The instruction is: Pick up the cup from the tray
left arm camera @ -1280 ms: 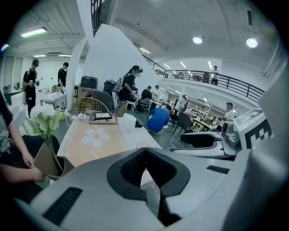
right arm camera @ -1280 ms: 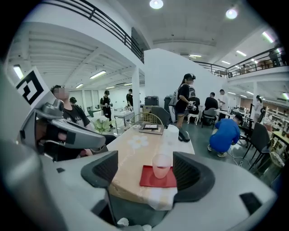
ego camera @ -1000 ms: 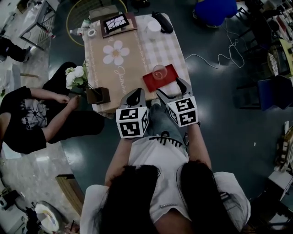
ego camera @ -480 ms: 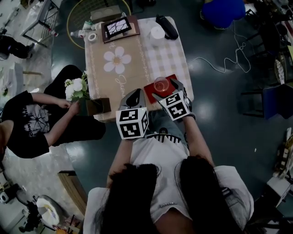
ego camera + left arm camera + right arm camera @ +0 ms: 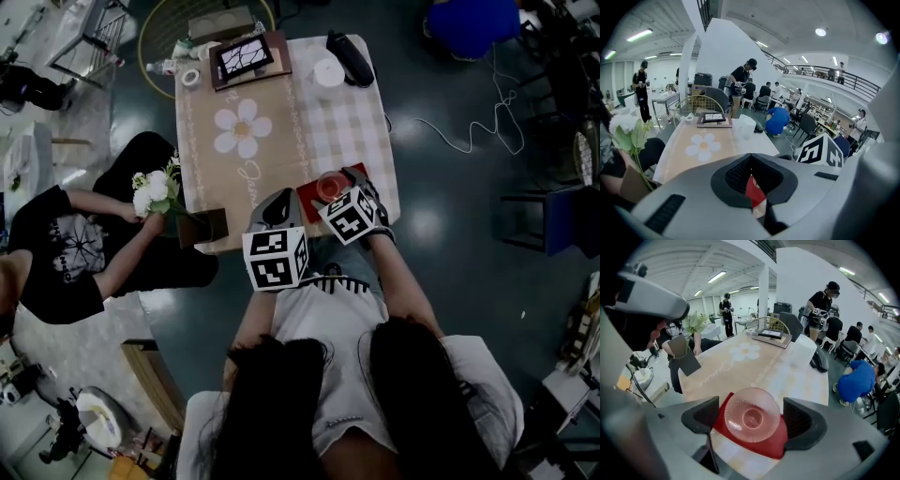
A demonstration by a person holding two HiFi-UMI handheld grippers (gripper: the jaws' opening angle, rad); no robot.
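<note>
A clear pink cup point(image 5: 752, 414) stands on a red tray point(image 5: 765, 446) at the near right end of the table. My right gripper point(image 5: 752, 422) is open, its jaws set wide on either side of the cup, and the dark pads point(image 5: 701, 416) stay clear of the glass. In the head view the right gripper point(image 5: 336, 185) sits over the cup point(image 5: 327, 186) and the tray point(image 5: 307, 198). My left gripper point(image 5: 277, 207) hovers at the table's near edge, left of the tray, shut and empty. Through its jaws in the left gripper view point(image 5: 752, 180) a strip of the tray point(image 5: 753, 192) shows.
The table point(image 5: 281, 122) carries a beige runner with a daisy, a framed picture point(image 5: 246, 56), a white round item point(image 5: 328, 72) and a black case point(image 5: 349, 58) at its far end. A dark vase point(image 5: 208, 225) of white flowers is held at its left corner by a seated person point(image 5: 56, 244).
My right gripper has moved forward over the tray and its jaws now flank the cup. The left gripper has stayed at the table's near edge.
</note>
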